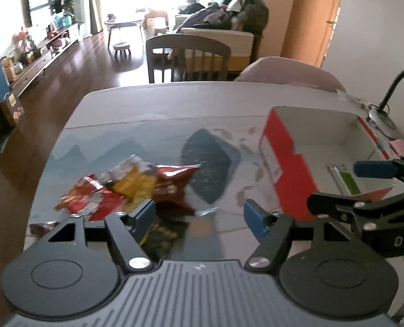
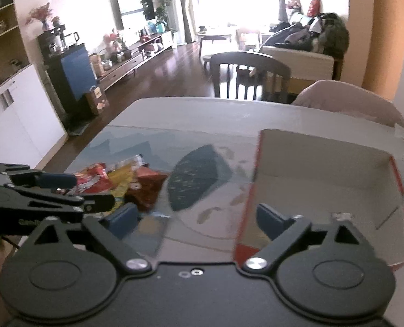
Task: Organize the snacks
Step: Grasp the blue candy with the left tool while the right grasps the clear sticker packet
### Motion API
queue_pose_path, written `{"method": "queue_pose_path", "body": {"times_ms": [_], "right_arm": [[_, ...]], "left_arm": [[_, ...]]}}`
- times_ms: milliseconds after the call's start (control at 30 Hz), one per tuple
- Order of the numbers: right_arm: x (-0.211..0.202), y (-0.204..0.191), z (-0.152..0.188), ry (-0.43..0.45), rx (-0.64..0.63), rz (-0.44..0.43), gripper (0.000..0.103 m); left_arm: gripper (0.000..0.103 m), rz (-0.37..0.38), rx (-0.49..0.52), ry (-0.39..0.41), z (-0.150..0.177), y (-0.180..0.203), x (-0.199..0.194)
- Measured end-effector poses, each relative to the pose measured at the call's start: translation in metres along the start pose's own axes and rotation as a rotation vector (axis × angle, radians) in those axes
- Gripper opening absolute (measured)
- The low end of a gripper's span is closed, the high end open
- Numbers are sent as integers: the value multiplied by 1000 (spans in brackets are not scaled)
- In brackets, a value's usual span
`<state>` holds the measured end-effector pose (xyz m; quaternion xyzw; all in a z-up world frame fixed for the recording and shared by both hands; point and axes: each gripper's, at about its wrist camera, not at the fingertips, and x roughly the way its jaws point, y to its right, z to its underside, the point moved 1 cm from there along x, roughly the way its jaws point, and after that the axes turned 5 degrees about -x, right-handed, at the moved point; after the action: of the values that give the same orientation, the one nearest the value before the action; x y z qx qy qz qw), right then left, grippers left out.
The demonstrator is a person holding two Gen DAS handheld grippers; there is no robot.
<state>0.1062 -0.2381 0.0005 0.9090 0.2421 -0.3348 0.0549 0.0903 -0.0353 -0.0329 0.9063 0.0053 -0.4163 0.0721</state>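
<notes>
Here, the snack packets lie in a loose heap on the desk, toward its left side: a red-and-silver one nearest the edge, a yellow one in the middle, a dark red one on the right, and a dark packet apart from the heap, just below my left tool. I judge them light, thin-walled and crinkly, with slippery film skins; the contents are probably brittle, so a hard pinch across the belly could crush them. The better hold is a flat sealed end or a corner, where the film is doubled and nothing inside can break. Overlapping packets may drag each other when one is lifted. My left tool hangs over the near edge of the heap with its blue pads apart and nothing between them. My right tool has its jaws spread wide, also empty, near the left wall of the red box. That open box stands on the right of the desk, well apart from the heap, a flat green-and-white item on its floor.
</notes>
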Motion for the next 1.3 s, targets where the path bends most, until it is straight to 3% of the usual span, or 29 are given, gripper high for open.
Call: {"method": "queue_pose_path", "body": {"times_ms": [133, 467, 933, 1000, 1167, 1300], "right_arm": [[14, -19, 1, -7, -5, -4, 103], [67, -51, 20, -121, -13, 26, 103], [137, -68, 36, -249, -16, 59, 101], [145, -69, 37, -268, -5, 61, 100], [161, -71, 37, -287, 10, 54, 98], [169, -74, 37, -304, 8, 48, 93]], "left_arm": [[83, -20, -22, 11, 6, -30, -2], [83, -57, -60, -91, 30, -99, 31], [82, -90, -73, -190, 48, -133, 98], [79, -87, -82, -205, 49, -136, 104], [57, -78, -85, -236, 51, -138, 117], [54, -83, -66, -223, 48, -134, 121]]}}
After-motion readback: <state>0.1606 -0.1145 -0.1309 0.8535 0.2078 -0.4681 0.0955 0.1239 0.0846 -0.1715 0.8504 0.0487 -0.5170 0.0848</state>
